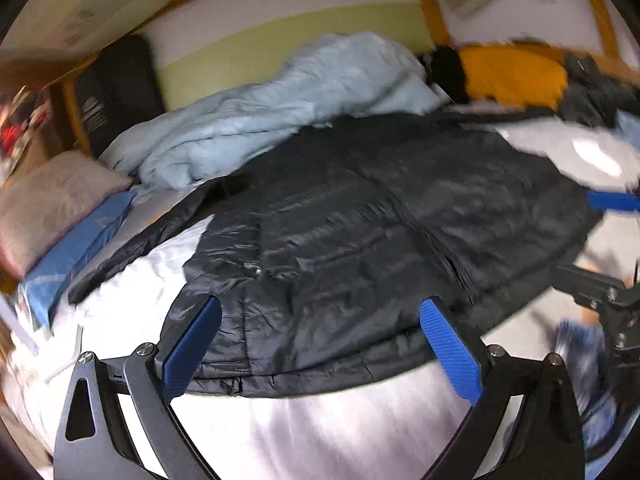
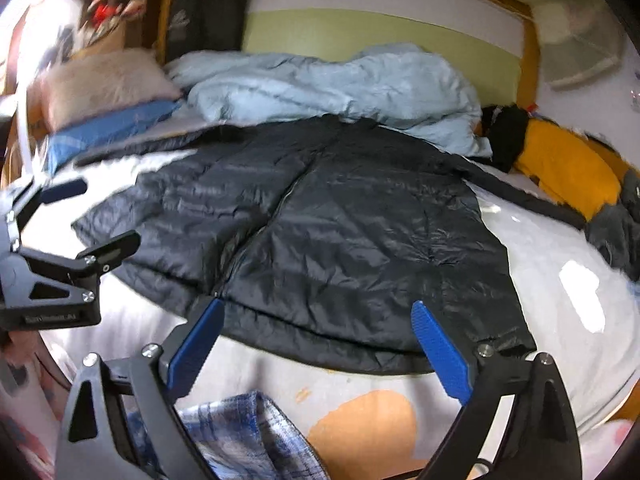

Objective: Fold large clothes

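Observation:
A large black puffer jacket (image 1: 360, 232) lies spread flat, front up, on the white bed sheet (image 1: 320, 432); it also shows in the right wrist view (image 2: 328, 232). My left gripper (image 1: 320, 308) is open and empty, hovering above the jacket's near hem. My right gripper (image 2: 316, 312) is open and empty, above the hem to the right of the zip. The left gripper (image 2: 92, 220) shows at the left edge of the right wrist view. The right gripper (image 1: 608, 240) shows at the right edge of the left wrist view.
A rumpled light blue duvet (image 1: 272, 112) lies behind the jacket. A pink pillow (image 1: 52, 196) and blue pillow (image 1: 76, 248) sit at the left. An orange garment (image 1: 516, 72) and grey clothes (image 1: 580, 148) lie at the right. A blue plaid cloth (image 2: 248, 436) hangs near the bed edge.

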Motion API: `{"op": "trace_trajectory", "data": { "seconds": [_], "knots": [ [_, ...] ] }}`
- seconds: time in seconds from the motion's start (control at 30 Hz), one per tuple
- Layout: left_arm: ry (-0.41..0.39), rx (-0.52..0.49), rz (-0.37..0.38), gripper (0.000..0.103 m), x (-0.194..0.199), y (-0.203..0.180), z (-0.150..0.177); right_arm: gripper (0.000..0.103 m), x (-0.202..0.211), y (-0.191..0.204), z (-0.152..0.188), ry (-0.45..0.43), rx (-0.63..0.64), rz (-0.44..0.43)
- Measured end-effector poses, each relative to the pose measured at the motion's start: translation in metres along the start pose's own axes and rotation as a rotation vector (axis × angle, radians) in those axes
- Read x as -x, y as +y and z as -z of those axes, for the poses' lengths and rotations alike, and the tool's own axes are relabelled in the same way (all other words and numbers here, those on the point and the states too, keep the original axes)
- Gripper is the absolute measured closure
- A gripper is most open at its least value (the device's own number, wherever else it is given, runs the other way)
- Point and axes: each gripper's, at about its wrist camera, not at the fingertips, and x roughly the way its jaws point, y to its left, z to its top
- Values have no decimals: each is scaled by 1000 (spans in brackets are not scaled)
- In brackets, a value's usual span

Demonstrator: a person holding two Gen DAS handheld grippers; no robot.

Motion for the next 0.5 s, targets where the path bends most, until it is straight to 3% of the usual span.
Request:
{"op": "trace_trajectory", "data": {
  "seconds": [0.07,0.13,0.2,0.27,0.37,0.5],
  "knots": [
    [7,-66,-15,4,-1,-6,2,9,-5,6,3,28,49,0],
    [44,-120,20,4,-7,-12,6,9,-18,16,8,97,134,-9],
    [130,-158,98,4,-19,-17,13,9,-30,21,16,156,212,8],
    [205,-176,110,4,-32,-22,19,9,-39,21,21,187,235,53],
    [204,-158,61,2,-39,-24,20,9,-45,14,18,184,204,73],
    [179,-97,-121,4,-52,-6,14,9,-54,4,13,123,224,298]
  ]
}}
